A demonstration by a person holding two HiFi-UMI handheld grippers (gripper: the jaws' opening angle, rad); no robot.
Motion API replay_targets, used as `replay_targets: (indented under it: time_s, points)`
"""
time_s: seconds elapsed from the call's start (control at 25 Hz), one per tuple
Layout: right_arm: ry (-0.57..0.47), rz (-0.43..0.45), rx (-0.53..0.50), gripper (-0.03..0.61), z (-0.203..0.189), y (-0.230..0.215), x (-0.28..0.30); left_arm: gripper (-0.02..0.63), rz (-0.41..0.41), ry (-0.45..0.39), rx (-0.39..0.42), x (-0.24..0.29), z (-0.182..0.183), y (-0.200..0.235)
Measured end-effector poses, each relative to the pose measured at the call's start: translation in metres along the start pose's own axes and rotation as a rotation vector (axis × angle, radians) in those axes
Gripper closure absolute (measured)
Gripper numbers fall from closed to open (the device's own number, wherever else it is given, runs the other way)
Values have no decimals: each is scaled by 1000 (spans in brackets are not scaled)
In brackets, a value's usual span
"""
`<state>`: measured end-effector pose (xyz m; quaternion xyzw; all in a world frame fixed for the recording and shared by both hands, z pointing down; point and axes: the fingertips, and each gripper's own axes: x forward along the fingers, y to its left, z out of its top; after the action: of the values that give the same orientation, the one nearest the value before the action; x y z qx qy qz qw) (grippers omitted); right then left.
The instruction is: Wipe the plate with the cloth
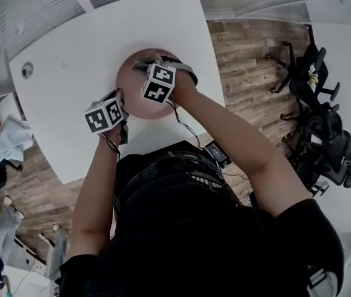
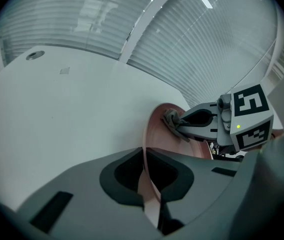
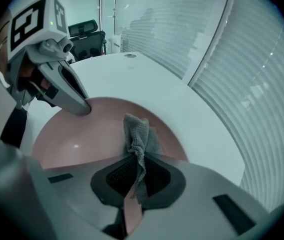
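Note:
A pink plate (image 1: 137, 94) lies on the white table (image 1: 70, 60), in front of me. My left gripper (image 1: 121, 99) is shut on the plate's near-left rim; in the left gripper view the rim (image 2: 147, 149) runs straight between its jaws (image 2: 149, 179). My right gripper (image 1: 152, 65) points steeply down over the plate's far side, shut on a grey cloth (image 1: 140, 62). In the right gripper view the cloth (image 3: 138, 136) hangs from the jaws (image 3: 134, 184) onto the plate (image 3: 81, 139), near its far rim. The left gripper (image 3: 76, 104) shows there at the plate's left edge.
The table's right edge runs close to the plate, with wooden floor beyond it. Black office chairs (image 1: 317, 122) stand at the right. A round grommet (image 1: 27, 70) sits in the tabletop far left. Slatted blinds (image 2: 207, 44) rise behind the table.

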<state>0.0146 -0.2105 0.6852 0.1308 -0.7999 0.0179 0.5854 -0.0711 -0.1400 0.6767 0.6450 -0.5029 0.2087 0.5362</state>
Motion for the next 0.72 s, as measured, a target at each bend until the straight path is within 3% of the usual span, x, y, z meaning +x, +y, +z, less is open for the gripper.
replay_targets:
  time_s: [0.4, 0.72]
  points:
    - [-99, 161, -3, 543, 26, 64, -1, 586, 21, -15, -1, 0, 2, 3]
    - [-24, 312, -109, 543, -24, 121, -21, 586, 33, -16, 7, 1, 3, 5]
